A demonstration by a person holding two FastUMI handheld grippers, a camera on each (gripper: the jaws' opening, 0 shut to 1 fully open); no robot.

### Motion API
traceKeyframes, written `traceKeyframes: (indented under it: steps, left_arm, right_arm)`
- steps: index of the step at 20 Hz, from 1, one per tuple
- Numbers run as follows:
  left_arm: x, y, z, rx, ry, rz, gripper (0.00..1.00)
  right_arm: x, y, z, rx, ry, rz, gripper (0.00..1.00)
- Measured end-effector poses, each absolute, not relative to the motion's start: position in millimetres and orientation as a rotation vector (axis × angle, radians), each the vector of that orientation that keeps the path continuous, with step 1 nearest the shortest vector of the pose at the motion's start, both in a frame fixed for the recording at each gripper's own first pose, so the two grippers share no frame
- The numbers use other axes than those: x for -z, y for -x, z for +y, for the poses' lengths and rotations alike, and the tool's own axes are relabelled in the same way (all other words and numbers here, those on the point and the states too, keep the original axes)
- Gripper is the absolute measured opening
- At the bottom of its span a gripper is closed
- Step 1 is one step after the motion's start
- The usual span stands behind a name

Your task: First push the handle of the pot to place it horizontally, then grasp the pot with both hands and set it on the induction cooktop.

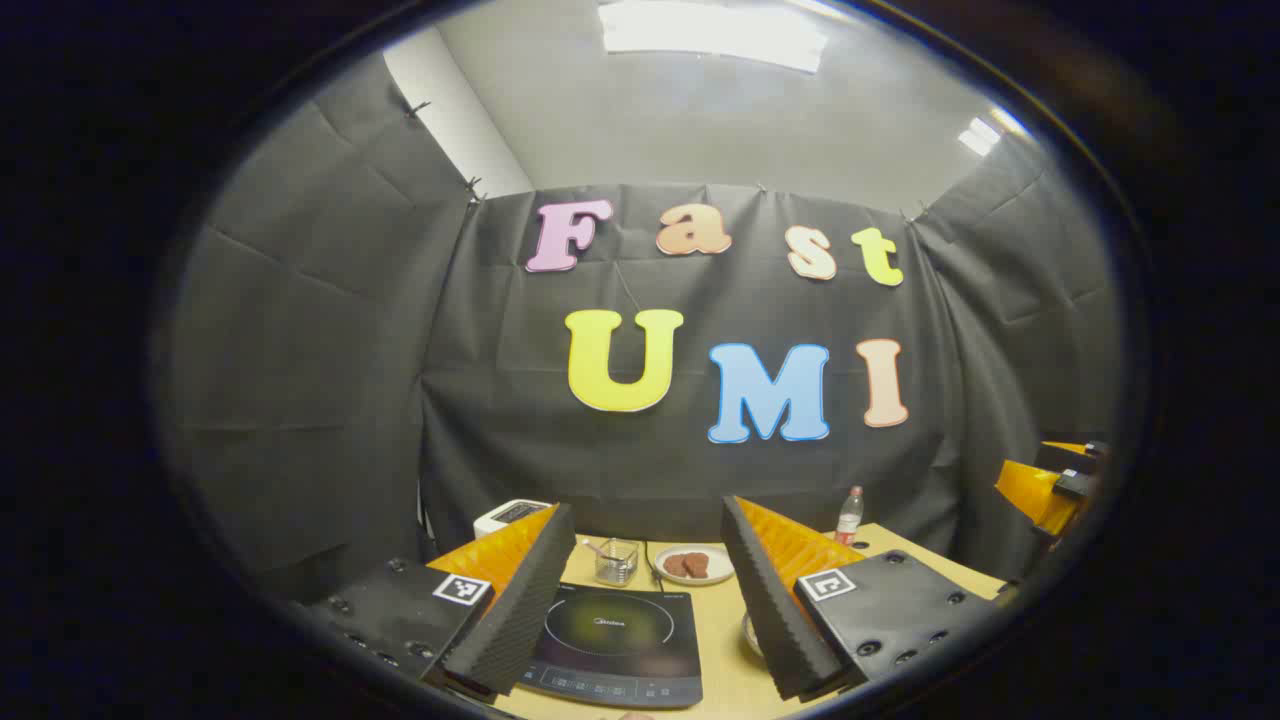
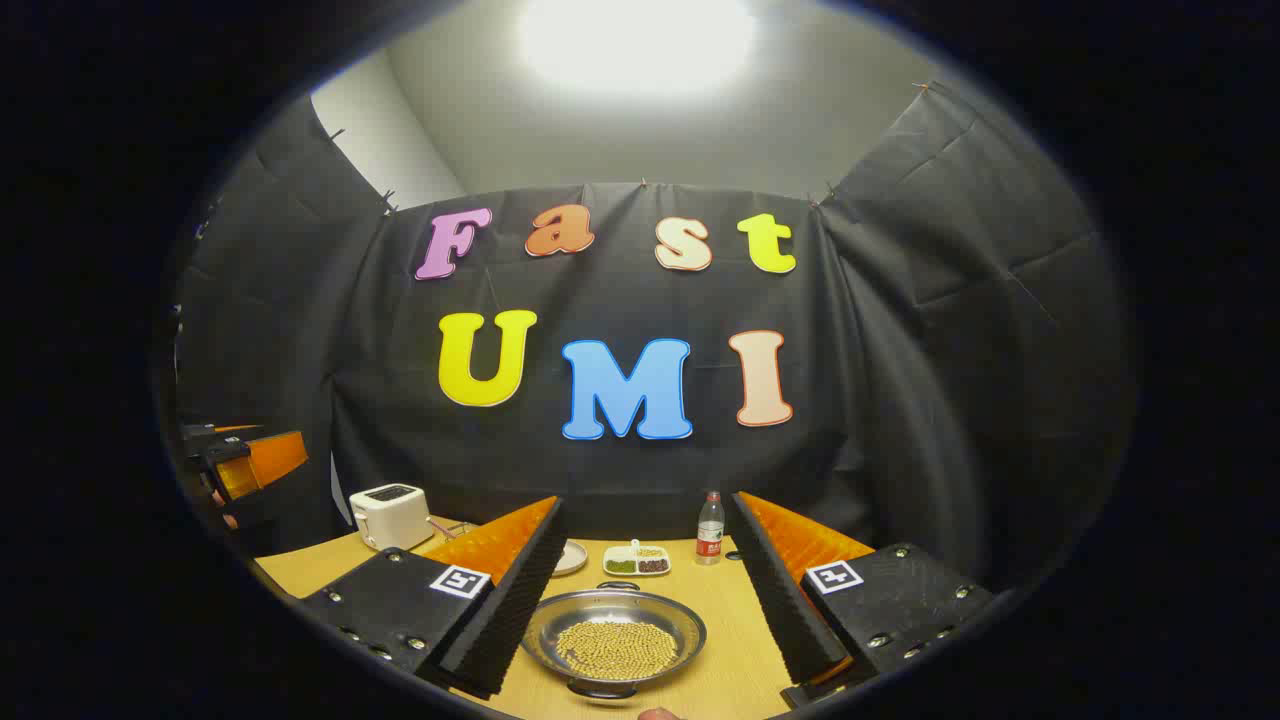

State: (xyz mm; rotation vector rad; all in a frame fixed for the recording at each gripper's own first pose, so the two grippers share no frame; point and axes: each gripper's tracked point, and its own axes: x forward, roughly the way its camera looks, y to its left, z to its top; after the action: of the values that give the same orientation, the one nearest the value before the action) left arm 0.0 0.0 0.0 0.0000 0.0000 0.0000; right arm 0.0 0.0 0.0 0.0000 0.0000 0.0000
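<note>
The pot (image 2: pixel 614 640), full of small yellow beans, sits on the counter (image 2: pixel 735 640) between the right gripper (image 2: pixel 640 590)'s wide fingers; the left gripper (image 1: pixel 640 590), equally wide, frames the cooktop (image 1: pixel 618 645). An uneven two-handed lift could tip the pot and spill the beans.

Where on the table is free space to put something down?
Bare wood lies right of the induction cooktop and around the pot. The back edge is crowded: toaster, divided dish, bottle.
</note>
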Motion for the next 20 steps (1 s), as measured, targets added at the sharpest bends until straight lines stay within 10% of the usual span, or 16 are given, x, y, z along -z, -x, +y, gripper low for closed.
traceKeyframes:
  steps: [20]
  left_arm:
    - [-1.6, -10.6, 8.2, -0.009, -0.036, -0.025, 0.99]
  right_arm:
    - [6.2, -28.0, -12.3, 0.045, -0.020, 0.009, 0.99]
